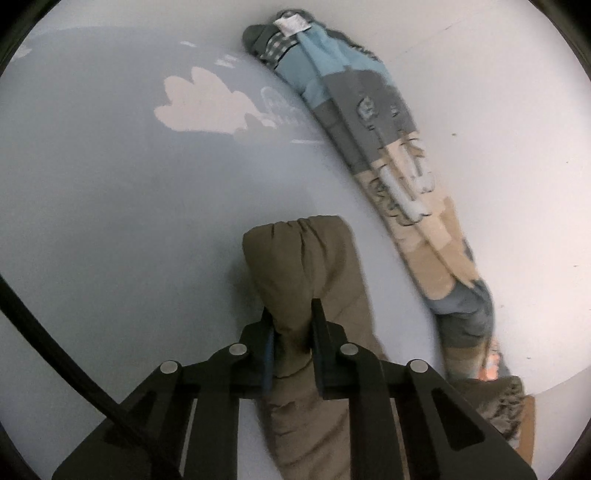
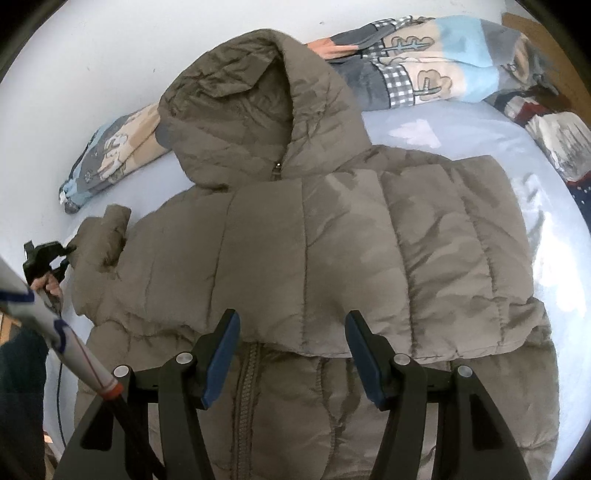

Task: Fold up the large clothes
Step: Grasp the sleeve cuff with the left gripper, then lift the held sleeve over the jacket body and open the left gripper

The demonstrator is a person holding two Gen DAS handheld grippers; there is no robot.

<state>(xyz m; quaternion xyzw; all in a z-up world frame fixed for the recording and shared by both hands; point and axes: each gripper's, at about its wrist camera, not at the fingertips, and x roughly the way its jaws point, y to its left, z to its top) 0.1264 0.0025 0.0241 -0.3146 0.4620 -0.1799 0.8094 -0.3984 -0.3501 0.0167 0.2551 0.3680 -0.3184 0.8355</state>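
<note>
Folding the sleeves in is the step in hand. The left gripper [image 1: 293,321] is clamped on the cuff end of the sleeve [image 1: 306,266] of a brown hooded puffer jacket [image 2: 332,240], which lies front-up on a pale blue sheet with white cloud prints [image 1: 110,184]. In the right wrist view that gripper sits at about nine o'clock, at the jacket's outer edge, with the sleeve bunched beside it. One side already seems laid across the chest, a quilted panel covering the upper zip [image 2: 245,387]; this is a judgement from the layering. The right gripper [image 2: 291,332] stands open just at the lower edge of that panel, at six o'clock, holding nothing. The hood [image 2: 251,110] points to twelve o'clock, touching a rolled patchwork blanket [image 1: 388,147].

The next move probably calls for carrying the pinched sleeve across towards the jacket's middle and laying it flat, the right gripper steadying the body if the slippery fabric drags.

A small white label [image 1: 291,24] on the blanket's end shows no legible writing; no brand is readable.
</note>
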